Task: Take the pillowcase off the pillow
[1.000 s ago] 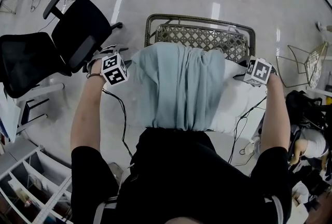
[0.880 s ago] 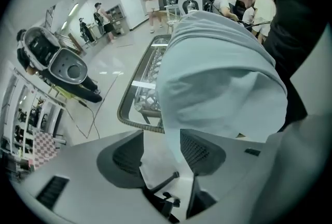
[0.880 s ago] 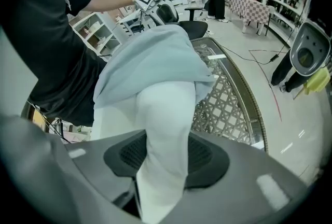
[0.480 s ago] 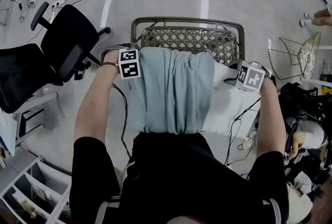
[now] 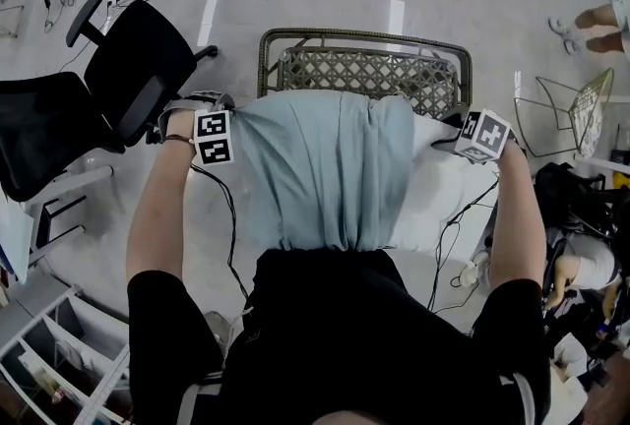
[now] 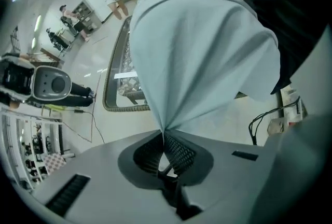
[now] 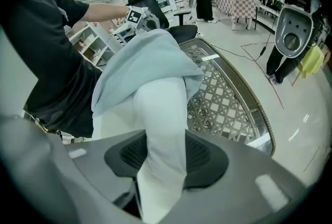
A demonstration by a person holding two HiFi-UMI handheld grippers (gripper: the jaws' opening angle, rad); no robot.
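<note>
Head view shows one pillowcase, one pillow.

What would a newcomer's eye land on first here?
A pale blue pillowcase half-covering a white pillow, held up before a person in black, above a woven chair. The left claw has just closed, pinching the pillowcase's fabric to a point; the right claw grips the pillow's bare end.

pillowcase: pale blue, wrinkled, over left part | pillow: white, right end bare
</note>
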